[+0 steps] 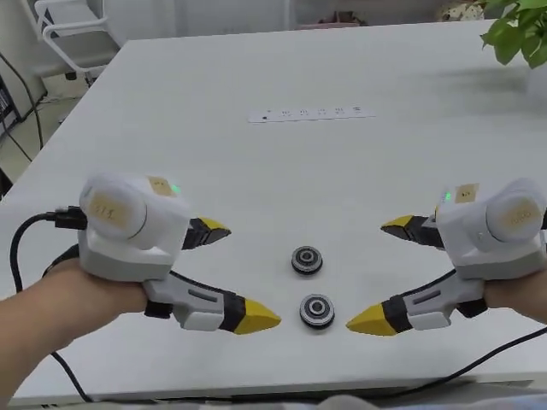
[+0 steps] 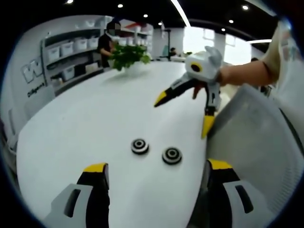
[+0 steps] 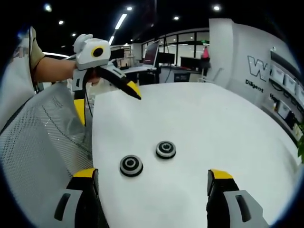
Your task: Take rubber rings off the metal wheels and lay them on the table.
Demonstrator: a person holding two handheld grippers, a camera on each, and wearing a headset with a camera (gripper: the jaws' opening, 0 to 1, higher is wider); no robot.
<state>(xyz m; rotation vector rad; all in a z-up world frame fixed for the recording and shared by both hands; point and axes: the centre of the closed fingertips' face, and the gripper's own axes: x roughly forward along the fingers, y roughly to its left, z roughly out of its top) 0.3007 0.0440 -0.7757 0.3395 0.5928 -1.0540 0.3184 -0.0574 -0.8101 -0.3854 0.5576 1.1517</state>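
I hold my left gripper (image 1: 238,273) and right gripper (image 1: 379,273) low over the near edge of a white table (image 1: 256,154). Both have their yellow-tipped jaws spread wide and hold nothing. Between them two small metal wheels lie flat on the table, the far wheel (image 1: 307,260) just beside the near wheel (image 1: 317,311). Each wears a dark rubber ring (image 1: 302,312) around its rim. Neither gripper touches a wheel. A white socket strip (image 1: 312,114) lies farther back, and a leafy plant (image 1: 517,34) stands at the far right.
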